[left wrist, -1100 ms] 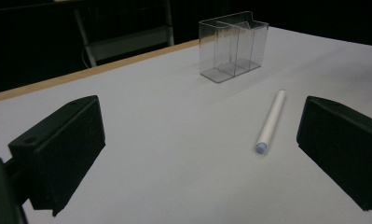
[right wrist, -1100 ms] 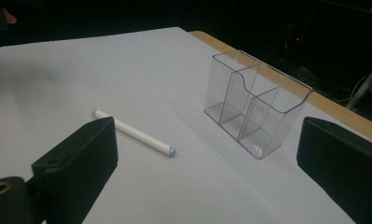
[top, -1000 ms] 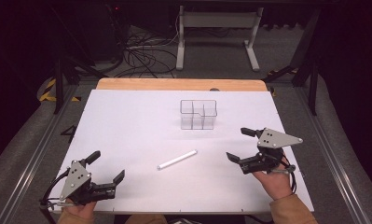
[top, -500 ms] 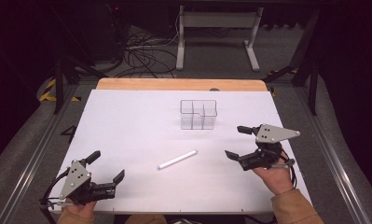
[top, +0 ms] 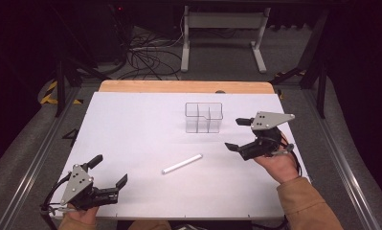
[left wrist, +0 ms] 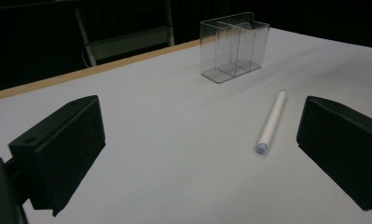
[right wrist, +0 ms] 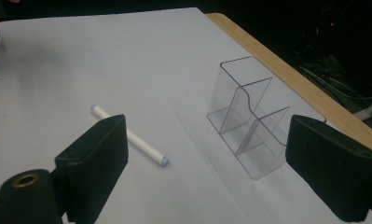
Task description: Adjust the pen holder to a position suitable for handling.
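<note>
Right gripper [top: 237,134] hovered right of the holder [top: 204,117], jaws spread, just narrowing, nothing between. Left gripper [top: 110,168] rested near the table's [top: 131,124] front edge, jaws spread. Pen [top: 182,164] lay flat, long axis diagonal, pointing toward the holder.

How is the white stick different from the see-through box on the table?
The white stick lies flat on the table; the see-through box stands upright. The stick is solid white, thin and round, with pale bluish ends; the box is clear, square-cornered and split into compartments, all empty. The stick lies nearer the person, the box farther back. Both rest on the white tabletop, and no tool touches either.
</note>
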A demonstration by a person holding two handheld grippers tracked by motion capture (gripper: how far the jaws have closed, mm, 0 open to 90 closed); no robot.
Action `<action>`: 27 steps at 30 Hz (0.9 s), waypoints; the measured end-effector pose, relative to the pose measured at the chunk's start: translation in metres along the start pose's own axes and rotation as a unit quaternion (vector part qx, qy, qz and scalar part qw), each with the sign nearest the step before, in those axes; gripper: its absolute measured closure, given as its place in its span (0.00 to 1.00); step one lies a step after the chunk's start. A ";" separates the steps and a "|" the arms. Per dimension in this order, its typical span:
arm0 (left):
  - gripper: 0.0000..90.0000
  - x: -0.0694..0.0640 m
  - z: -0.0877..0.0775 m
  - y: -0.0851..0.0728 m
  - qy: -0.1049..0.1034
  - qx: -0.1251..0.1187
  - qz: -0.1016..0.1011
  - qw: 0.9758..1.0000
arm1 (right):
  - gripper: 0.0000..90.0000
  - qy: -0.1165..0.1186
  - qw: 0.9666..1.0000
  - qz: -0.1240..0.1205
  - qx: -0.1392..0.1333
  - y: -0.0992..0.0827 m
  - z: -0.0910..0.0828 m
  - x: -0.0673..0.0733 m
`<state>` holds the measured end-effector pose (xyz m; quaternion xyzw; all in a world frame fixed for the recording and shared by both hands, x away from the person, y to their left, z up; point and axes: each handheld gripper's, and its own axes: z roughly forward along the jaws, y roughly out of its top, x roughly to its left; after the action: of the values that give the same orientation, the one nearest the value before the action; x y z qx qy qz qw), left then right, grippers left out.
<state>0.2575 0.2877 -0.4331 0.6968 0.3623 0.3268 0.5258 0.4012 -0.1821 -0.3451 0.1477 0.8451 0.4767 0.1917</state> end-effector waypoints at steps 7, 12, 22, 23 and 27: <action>0.02 0.000 0.001 0.000 0.001 -0.001 0.001 1.000 | 0.19 0.005 1.000 -0.014 0.019 0.008 0.015 -0.009; 0.02 0.000 0.001 0.000 0.000 -0.002 -0.001 1.000 | 0.21 0.014 0.999 -0.005 0.029 0.011 0.028 -0.018; 0.02 0.001 0.002 -0.001 -0.001 -0.001 -0.002 1.000 | 0.23 0.014 0.998 -0.009 0.053 0.019 0.051 -0.031; 0.02 0.001 0.002 -0.001 -0.001 -0.001 -0.003 1.000 | 0.23 0.013 0.998 -0.009 0.057 0.020 0.053 -0.033; 0.02 0.002 0.002 -0.001 -0.001 -0.001 -0.005 1.000 | 0.23 0.013 0.998 -0.010 0.068 0.022 0.062 -0.039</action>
<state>0.2598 0.2885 -0.4346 0.6950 0.3650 0.3233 0.5284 0.4660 -0.1412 -0.3486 0.1455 0.8794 0.4180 0.1753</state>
